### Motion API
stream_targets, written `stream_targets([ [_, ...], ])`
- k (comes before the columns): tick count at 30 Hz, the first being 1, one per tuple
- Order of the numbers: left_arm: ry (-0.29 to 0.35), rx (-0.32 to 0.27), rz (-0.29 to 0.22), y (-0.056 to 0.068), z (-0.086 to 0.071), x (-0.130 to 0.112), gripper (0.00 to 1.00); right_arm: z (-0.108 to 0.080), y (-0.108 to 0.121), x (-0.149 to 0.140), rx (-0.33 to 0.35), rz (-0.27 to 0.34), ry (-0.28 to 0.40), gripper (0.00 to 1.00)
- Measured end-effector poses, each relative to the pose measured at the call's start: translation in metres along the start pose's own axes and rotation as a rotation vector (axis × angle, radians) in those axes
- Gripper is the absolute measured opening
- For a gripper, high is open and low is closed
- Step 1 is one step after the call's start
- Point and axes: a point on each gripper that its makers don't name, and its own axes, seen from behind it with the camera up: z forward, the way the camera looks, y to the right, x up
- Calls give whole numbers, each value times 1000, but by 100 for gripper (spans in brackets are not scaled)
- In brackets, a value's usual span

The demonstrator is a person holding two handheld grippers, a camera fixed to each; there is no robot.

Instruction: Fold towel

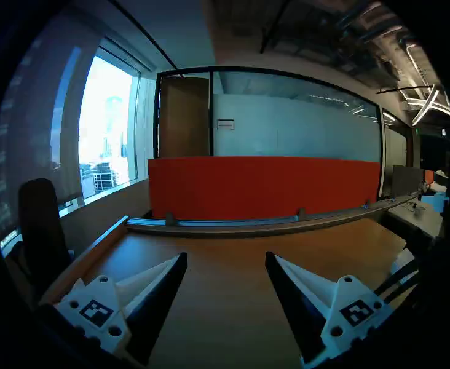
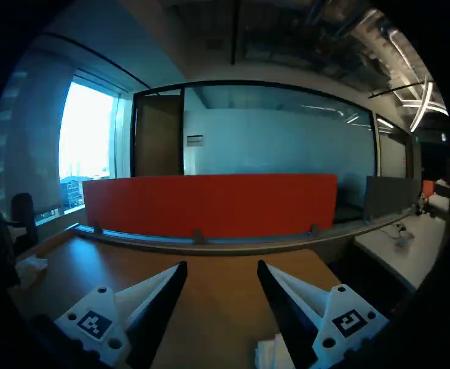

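Left tongs (image 1: 225,254) and right tongs (image 2: 222,262) hang spread, empty, over the worktop (image 2: 225,307); the white towel (image 2: 268,355), likely soft, light and limp, wants pinching at corners

Left gripper (image 1: 225,255) over bare wooden desk (image 1: 237,320), jaws spread wide with nothing between them, orange divider (image 1: 262,187) along desk's far edge, dark chair (image 1: 40,227) off desk's left edge, bright window (image 1: 105,141) beyond it, brown door (image 1: 184,117) behind divider

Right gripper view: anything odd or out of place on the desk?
A crumpled white wad lies bunched at the left edge of the desk; another white bit sits low beside the open right gripper.
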Motion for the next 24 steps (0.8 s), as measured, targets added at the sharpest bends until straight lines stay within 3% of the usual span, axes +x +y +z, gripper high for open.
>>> stream_targets([
  [11,43,11,-34,-8,4,14,94,10,-41,10,-5,15,31,88],
  [24,70,22,-41,-12,2,19,94,12,-51,32,-17,25,54,88],
])
